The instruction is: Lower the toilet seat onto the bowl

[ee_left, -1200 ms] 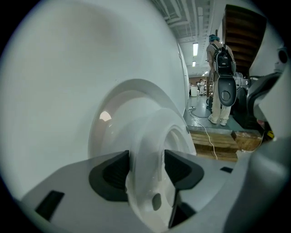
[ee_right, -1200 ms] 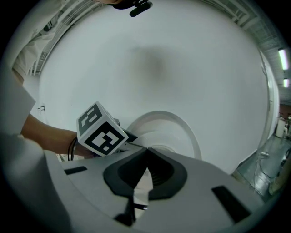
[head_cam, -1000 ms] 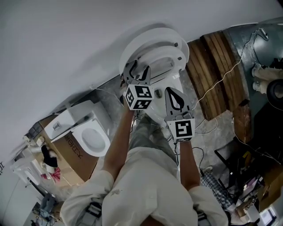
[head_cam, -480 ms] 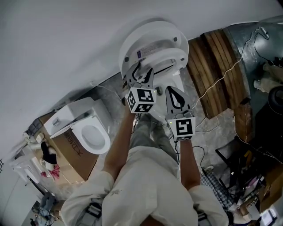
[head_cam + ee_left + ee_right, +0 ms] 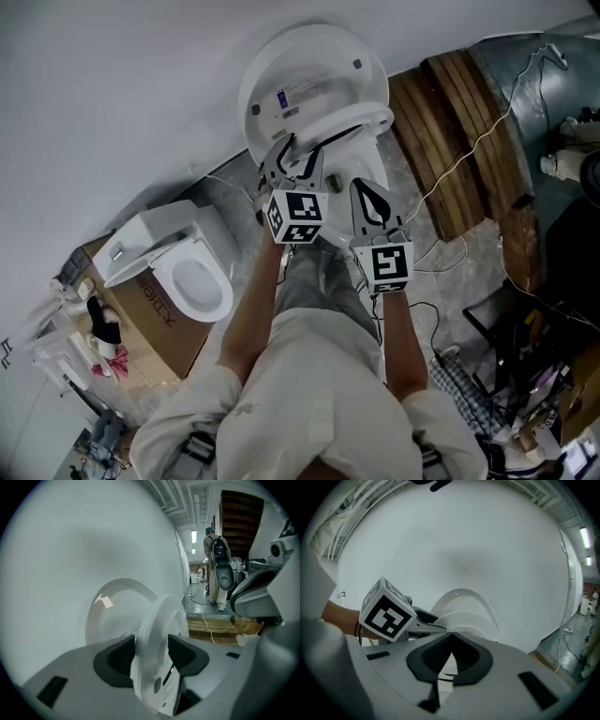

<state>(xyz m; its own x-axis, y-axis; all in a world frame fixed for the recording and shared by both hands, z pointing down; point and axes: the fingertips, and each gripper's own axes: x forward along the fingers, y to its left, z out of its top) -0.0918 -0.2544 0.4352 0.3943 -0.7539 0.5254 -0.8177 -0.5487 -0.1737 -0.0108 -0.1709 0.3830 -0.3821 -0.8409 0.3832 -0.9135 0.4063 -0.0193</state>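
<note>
Seat [image 5: 161, 616] tilted off upright lid [image 5: 314, 66].
Left tool [image 5: 152, 644] clamps seat rim; right tool [image 5: 451, 637] closed, empty, just beside.

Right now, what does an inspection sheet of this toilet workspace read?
Surface: grey floor.
Job's things: toilet seat tilted away from the raised lid, not yet on the bowl.
Clutter: second toilet on a cardboard box; wooden pallet.
Grippers: left gripper clamped on the seat's rim; right gripper shut, empty.
Cables: white cable across the pallet; dark cables on the floor.
Surroundings: white wall.
</note>
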